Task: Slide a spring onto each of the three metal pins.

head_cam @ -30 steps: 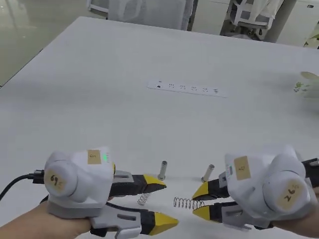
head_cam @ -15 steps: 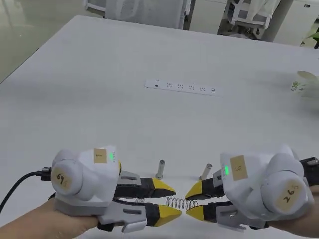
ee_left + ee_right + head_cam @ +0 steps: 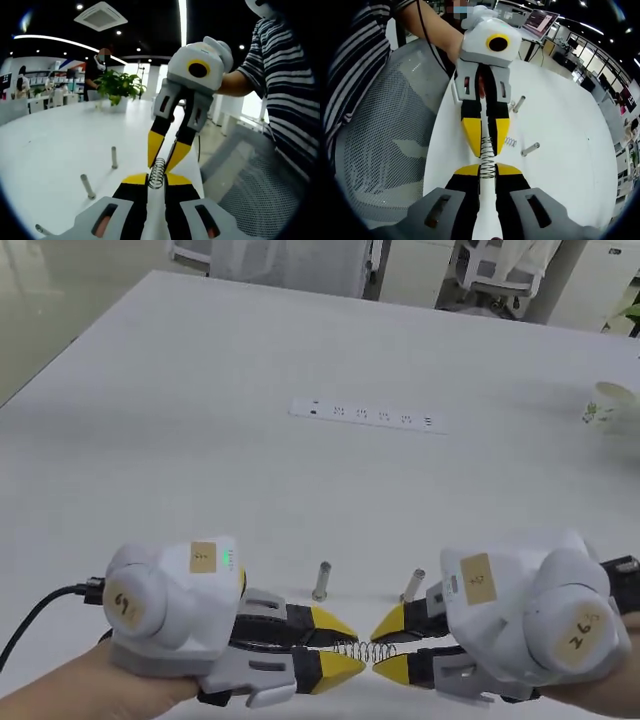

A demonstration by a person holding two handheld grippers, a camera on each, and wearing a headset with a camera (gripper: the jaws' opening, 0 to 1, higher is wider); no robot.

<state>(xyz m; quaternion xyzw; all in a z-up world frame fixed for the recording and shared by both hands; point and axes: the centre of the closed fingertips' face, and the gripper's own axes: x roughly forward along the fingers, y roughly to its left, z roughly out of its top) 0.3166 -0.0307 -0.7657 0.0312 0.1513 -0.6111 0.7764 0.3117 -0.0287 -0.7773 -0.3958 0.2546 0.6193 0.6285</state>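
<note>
Both yellow-tipped fingers of the left gripper (image 3: 156, 179) are pressed in on one end of a thin silver coil spring (image 3: 157, 170), with only the coil's width between them. Facing it tip to tip, the right gripper (image 3: 487, 171) is closed the same way on the spring's other end, so the coil spans the short gap between the two sets of jaws. Whether the coil touches the surface beneath cannot be told.

Just beyond the meeting tips, the head view shows two short grey metal pins (image 3: 322, 581) (image 3: 413, 586) standing upright and apart from each other, both bare. A third grey pin (image 3: 42, 229) sits at the lower left edge of the left gripper view, too cut off to say how it stands. A second small silver spring (image 3: 510, 142) lies on the white table (image 3: 200, 440) just beside one pin, clear of both grippers.

Further out, a black cable (image 3: 40, 610) trails from the left gripper's body. A white power strip (image 3: 365, 417) lies across the middle of the table, well apart from the pins. A patterned paper cup (image 3: 607, 403) stands near the far right edge. A grey mesh chair (image 3: 385, 150) sits beside the table's near edge.
</note>
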